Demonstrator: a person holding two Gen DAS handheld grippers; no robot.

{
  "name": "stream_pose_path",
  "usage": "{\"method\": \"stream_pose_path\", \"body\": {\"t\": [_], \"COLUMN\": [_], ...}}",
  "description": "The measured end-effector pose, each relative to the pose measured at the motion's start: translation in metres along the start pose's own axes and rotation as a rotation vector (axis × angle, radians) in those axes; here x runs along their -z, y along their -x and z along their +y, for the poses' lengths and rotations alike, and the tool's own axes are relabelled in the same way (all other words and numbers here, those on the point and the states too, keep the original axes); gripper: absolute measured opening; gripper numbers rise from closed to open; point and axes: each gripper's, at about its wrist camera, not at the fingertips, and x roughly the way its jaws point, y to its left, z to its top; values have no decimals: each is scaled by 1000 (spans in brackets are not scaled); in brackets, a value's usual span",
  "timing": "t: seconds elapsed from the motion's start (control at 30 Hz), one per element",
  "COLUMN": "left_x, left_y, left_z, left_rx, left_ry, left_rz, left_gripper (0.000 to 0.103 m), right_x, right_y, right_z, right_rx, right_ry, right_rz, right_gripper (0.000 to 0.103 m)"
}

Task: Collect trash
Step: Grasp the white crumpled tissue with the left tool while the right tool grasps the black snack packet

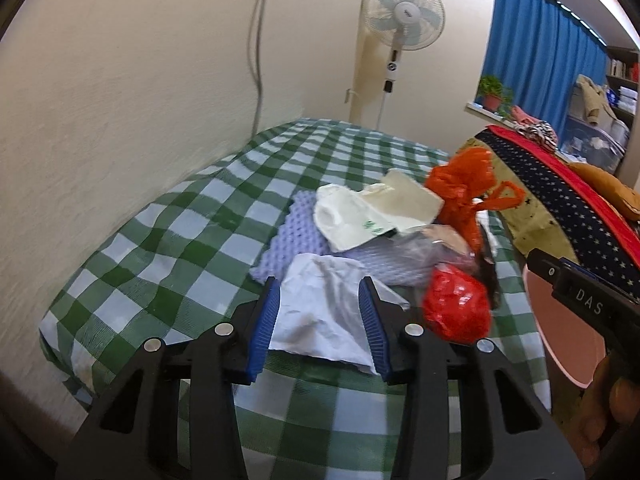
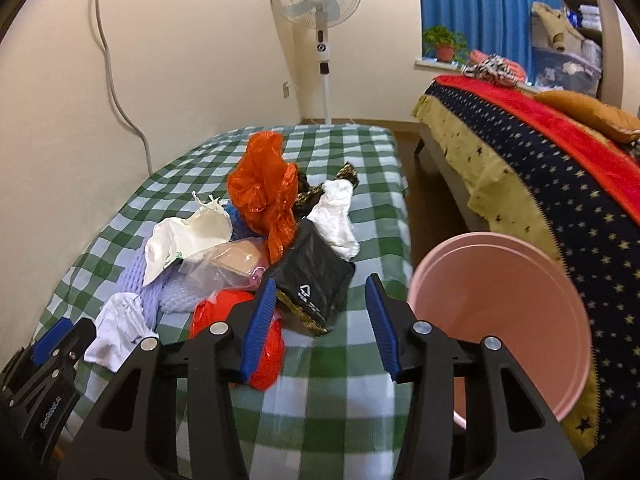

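A pile of trash lies on a green-checked bed (image 1: 160, 248). My left gripper (image 1: 320, 300) is open, its blue pads either side of a crumpled white paper (image 1: 320, 308), not closed on it. Beyond are a lilac foam sheet (image 1: 292, 236), a cream paper bag (image 1: 352, 216), an orange plastic bag (image 1: 460, 192) and a red crumpled bag (image 1: 456, 308). My right gripper (image 2: 320, 300) is open and empty, just in front of a black packet (image 2: 316, 276). The red bag (image 2: 268, 340) lies by its left pad. A pink bucket (image 2: 500, 300) stands to the right.
A second bed with a starred navy and red blanket (image 2: 560, 184) stands right of the bucket, across a narrow floor gap. A wall runs along the left. A standing fan (image 2: 320, 4) and blue curtain (image 2: 480, 0) are at the back.
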Motion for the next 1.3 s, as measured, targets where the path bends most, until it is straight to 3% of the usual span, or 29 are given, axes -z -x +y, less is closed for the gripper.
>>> {"method": "stream_pose_path", "body": {"t": [0.27, 0.5, 0.6, 0.67, 0.83, 0.9, 0.97, 1.3], "left_x": [-1, 4, 4, 6, 5, 4, 1, -9], "left_y": [-21, -29, -32, -35, -37, -34, -30, 2], "left_z": [11, 15, 16, 15, 15, 13, 11, -3], "left_rx": [-24, -24, -15, -7, 22, 34, 47, 85], "left_ry": [48, 75, 81, 81, 95, 89, 83, 44], "left_rz": [63, 105, 119, 132, 147, 137, 128, 40], "left_gripper": [41, 41, 40, 35, 21, 10, 9, 7], "right_x": [-6, -6, -4, -3, -4, -6, -8, -9], "right_y": [-28, -43, -47, -48, -43, -37, -30, 18], "right_z": [10, 22, 23, 22, 20, 17, 14, -3], "right_rx": [-43, -27, -5, -14, -19, -19, -20, -41], "right_ry": [39, 74, 88, 89, 104, 97, 85, 59], "right_rz": [39, 68, 82, 94, 87, 75, 61, -13], "right_gripper": [50, 49, 41, 24, 13, 9, 5, 4]}}
